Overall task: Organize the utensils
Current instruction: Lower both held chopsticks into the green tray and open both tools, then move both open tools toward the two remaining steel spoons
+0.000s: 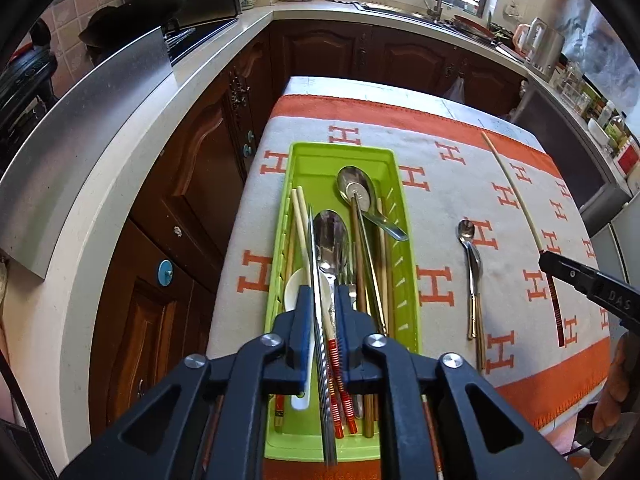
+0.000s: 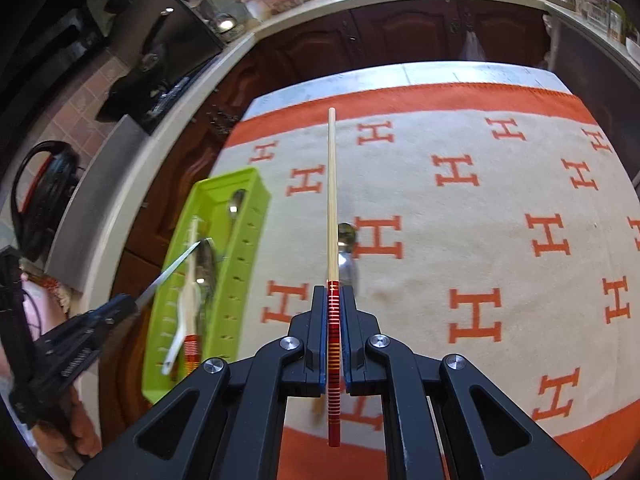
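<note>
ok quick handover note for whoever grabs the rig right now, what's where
Left gripper: over the green tray, jaws slightly apart, with a thin silver utensil between them; the grip looks loose.
Right gripper: shut on the red-striped end of a pale chopstick, out over the cloth.
Done: spoons, chopsticks and a white spoon already lie in the tray.
Left: get the silver utensil into the tray, bring the chopstick over, then fetch the gold-handled spoon on the cloth.
</note>
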`<state>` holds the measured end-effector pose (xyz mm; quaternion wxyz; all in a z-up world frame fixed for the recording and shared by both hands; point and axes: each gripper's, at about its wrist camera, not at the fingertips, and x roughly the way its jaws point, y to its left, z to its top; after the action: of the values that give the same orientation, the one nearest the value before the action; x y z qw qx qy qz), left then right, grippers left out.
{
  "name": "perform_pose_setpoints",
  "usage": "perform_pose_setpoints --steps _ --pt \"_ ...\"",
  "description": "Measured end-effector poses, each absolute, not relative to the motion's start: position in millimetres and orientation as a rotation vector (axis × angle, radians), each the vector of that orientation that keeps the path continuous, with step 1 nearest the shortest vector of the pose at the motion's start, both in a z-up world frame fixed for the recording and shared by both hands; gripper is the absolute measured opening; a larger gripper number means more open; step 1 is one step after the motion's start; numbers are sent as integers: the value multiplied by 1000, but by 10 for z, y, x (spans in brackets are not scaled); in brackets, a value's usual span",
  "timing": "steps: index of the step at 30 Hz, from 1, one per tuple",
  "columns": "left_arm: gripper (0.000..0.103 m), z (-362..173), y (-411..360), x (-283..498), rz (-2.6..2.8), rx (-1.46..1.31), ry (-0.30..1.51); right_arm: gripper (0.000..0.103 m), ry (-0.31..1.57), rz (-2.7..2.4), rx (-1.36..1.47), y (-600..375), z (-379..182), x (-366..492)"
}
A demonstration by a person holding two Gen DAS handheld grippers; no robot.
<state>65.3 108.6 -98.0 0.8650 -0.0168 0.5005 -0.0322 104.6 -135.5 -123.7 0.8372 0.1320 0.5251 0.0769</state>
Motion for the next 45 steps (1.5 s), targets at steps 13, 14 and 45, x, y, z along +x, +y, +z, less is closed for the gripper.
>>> perform_pose_setpoints --steps 13,14,45 --pt "29 -1054 1417 511 -18 -83 1038 5 1202 334 200 -388 -1095 947" --pt "29 -1064 1462 498 -14 -91 1038 5 1223 345 205 -305 -1123 955" --pt "38 -1188 1435 386 -91 -94 1058 12 1320 314 249 -323 -1412 1023"
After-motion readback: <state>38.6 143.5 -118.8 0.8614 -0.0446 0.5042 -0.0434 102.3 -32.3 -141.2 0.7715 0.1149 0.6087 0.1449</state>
